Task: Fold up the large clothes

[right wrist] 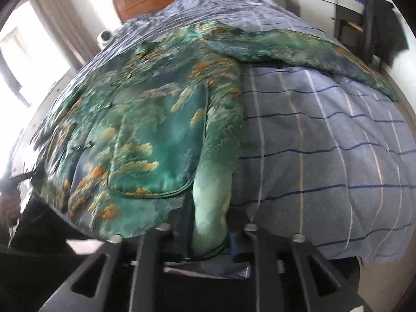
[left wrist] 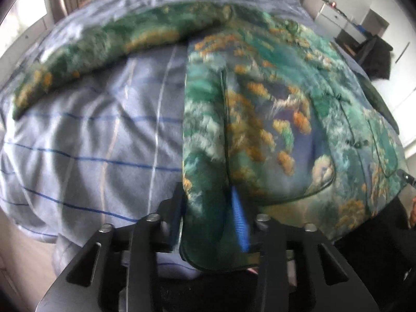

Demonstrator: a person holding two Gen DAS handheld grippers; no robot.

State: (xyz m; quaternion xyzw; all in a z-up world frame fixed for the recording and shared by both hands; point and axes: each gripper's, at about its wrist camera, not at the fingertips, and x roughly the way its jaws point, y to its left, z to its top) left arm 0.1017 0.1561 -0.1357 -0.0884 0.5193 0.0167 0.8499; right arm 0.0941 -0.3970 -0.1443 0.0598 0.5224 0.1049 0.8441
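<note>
You had the large padded jacket in green satin with orange and cream cloud print [left wrist: 273, 109] spread face-up on the bed's grey-blue quilt with thin blue and white stripes [left wrist: 104, 130], its bottom hem hanging over the near edge at six o'clock. One sleeve [left wrist: 91, 52] lay stretched out toward ten o'clock in the left wrist view; the other [right wrist: 299, 49] ran toward two o'clock in the right wrist view.

Your left tool [left wrist: 208, 221] stood about half open with the hem's corner fold lying between its fingers — I could not tell whether the pads pressed on it. Your right tool [right wrist: 210, 231] was narrower, its fingers close on either side of the pale green side edge at the opposite hem corner, though a firm pinch was not clear there either.

By my reading you were at the opening step: taking both hem corners before the first fold. The next move called for a sure pinch on each corner, then lifting the two together and carrying the hem toward twelve o'clock — evenly, so the slippery satin did not skew.
</note>
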